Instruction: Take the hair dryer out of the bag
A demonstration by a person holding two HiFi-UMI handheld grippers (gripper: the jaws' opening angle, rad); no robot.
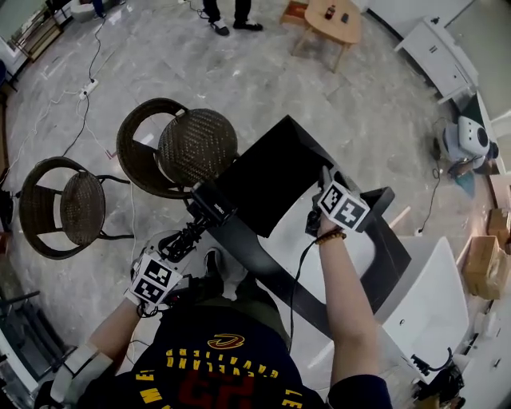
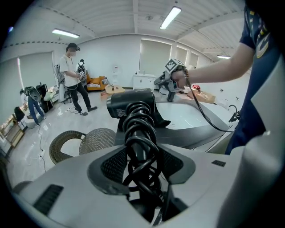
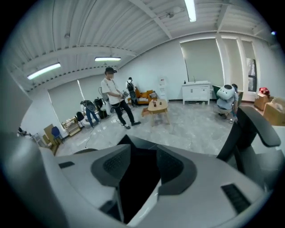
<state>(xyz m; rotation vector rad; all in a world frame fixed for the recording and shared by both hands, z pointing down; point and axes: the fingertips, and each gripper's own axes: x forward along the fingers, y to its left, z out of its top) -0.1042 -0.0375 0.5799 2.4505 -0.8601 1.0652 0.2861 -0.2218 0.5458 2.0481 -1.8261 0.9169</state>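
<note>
We see the hair dryer [image 1: 212, 204] [image 2: 131, 103] up in the air, right at the near left corner of the black bag [image 1: 267, 172]. It looks like it is out of the bag, but we cannot tell if its front end is touching the bag's edge. Its black cord [image 2: 139, 133] is wound round and round the handle.

The left gripper [image 1: 182, 244] [image 2: 141, 162] holds the hair dryer by this handle. Its two fingers are squeezed onto the handle and the cord from both sides.

The bag stands open on the white table [image 1: 427, 299]. Inside it we see only dark, so we cannot tell what is in there.

The right gripper [image 1: 323, 192] [image 3: 140, 162] is just to the right of the bag. Its fingers are wide apart and hold nothing. We only see the bag [image 3: 138, 187] through the gap between them.

Left of the bag, down on the floor, stand two wicker chairs, one close [image 1: 196, 148] and one farther off [image 1: 80, 208]. Far behind the bag is a small wooden table [image 1: 331, 20] with some little things on top. A person [image 2: 71, 73] stands near it. Well to the right of the bag sits a cardboard box [image 1: 479, 268], and we cannot see into it.
</note>
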